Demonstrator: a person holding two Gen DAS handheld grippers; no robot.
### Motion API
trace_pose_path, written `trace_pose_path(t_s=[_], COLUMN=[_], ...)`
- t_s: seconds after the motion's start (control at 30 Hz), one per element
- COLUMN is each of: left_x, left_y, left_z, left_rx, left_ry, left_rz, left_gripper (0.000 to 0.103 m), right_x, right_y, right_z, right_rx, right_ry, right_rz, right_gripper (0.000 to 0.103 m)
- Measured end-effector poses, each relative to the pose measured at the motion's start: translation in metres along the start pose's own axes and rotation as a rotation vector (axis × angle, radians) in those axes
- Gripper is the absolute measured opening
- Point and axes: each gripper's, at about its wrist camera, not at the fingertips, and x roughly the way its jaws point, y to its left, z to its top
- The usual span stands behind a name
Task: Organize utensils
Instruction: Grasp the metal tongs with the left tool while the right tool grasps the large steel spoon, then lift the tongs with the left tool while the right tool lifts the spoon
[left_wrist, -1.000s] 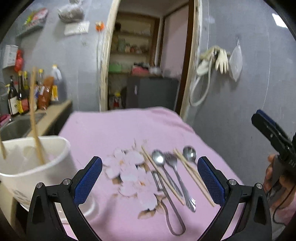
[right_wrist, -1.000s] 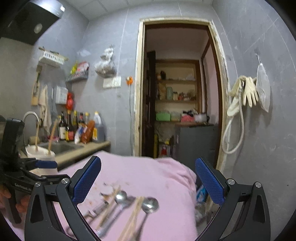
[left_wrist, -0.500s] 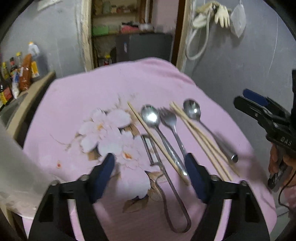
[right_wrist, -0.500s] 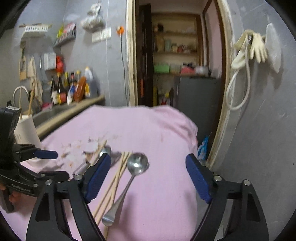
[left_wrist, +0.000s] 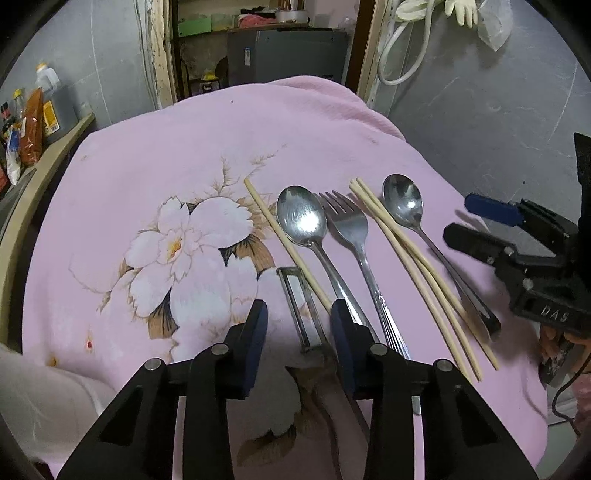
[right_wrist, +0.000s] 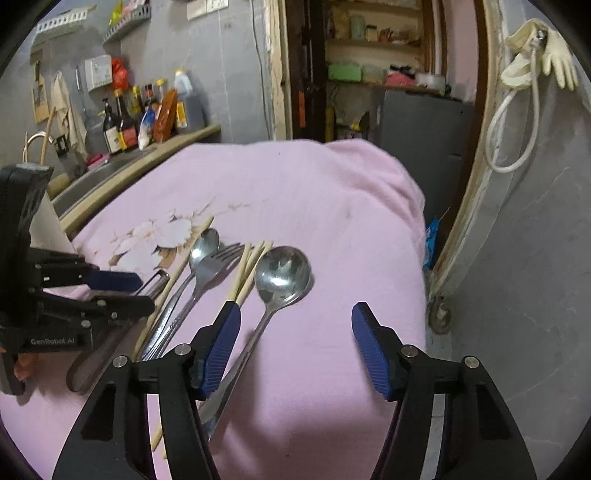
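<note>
On the table: a pink fleecy cloth (left_wrist: 177, 147) printed with pale flowers and brown leaves, the utensils laid side by side across its right half.
Peeler: a thin bent-wire metal peeler (left_wrist: 299, 306), dull grey, leftmost in the row; its frame lies between the left gripper's pads, and no pad visibly presses on it.
Single chopstick: one pale wooden chopstick (left_wrist: 284, 240), straight and slim, slanting just right of the peeler.
Large spoon: polished steel (left_wrist: 301, 218), oval bowl up with a bright glint — its handle runs under the left gripper's right finger.
Fork: steel, four tines (left_wrist: 349, 221), ribbed handle, just beside the large spoon.
Chopstick group: pale wooden chopsticks (left_wrist: 413, 266) bunched loosely, crossing near the tips.
Far spoon: a steel spoon (right_wrist: 282, 275) with a round, mirror-bright bowl, rightmost; its handle runs close along the inside of the right gripper's left pad.
Left gripper: black frame, blue ribbed pads (left_wrist: 299, 341); jaws have just been closing and stand narrow, still parted, around the peeler.
Right gripper: same build (right_wrist: 295, 350); jaws have just been closing yet remain wide — pinching nothing, the spoon handle between them.
Tub: a white container's rim (left_wrist: 48, 391) at the cloth's left edge.
</note>
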Motion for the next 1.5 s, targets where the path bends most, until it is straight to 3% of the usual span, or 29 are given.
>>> trace_pose_path(t_s=[0.1,0.27,0.73,0.87,1.03,1.23,1.37,1.5], left_x=[0.002,0.004,0.009,0.008,0.001,-0.019,-0.041,-0.059], left_y=[0.003,0.009,0.000,0.001,0.008,0.004,0.002,0.001], left_z=[0.006,0.010,0.011,0.008,0.001,-0.013,-0.022,-0.030], left_rx=[-0.006,-0.017,0.033,-0.001,-0.051,-0.068,-0.074,-0.089], left_ry=[0.022,0.041,0.073,0.035,-0.014,-0.110,-0.230,-0.346], left_rz=[-0.010,-0.013,0.018,0.017,0.013,0.033,0.029,0.030], left_gripper=[0.031,0.019,0.018,0.015,0.011,0.009,0.009,0.009], right_x=[0.009,0.020,0.038,0.049,0.054,0.050,0.036,0.015], right_y=[0.001,0.001,0.008,0.006,0.007,0.009,0.012,0.025], right_z=[0.002,0.004,0.017,0.025,0.029,0.029,0.028,0.026], right_rx=[-0.010,-0.005,-0.057,-0.046,-0.049,-0.059,-0.065,-0.116], right_ry=[0.038,0.092,0.135,0.150,0.153,0.130,0.062,-0.065], right_rz=[0.007,0.019,-0.016,-0.023,-0.041,-0.057,-0.071,-0.113], right_gripper=[0.057,0.055,0.055,0.054,0.039,0.039,0.038,0.038])
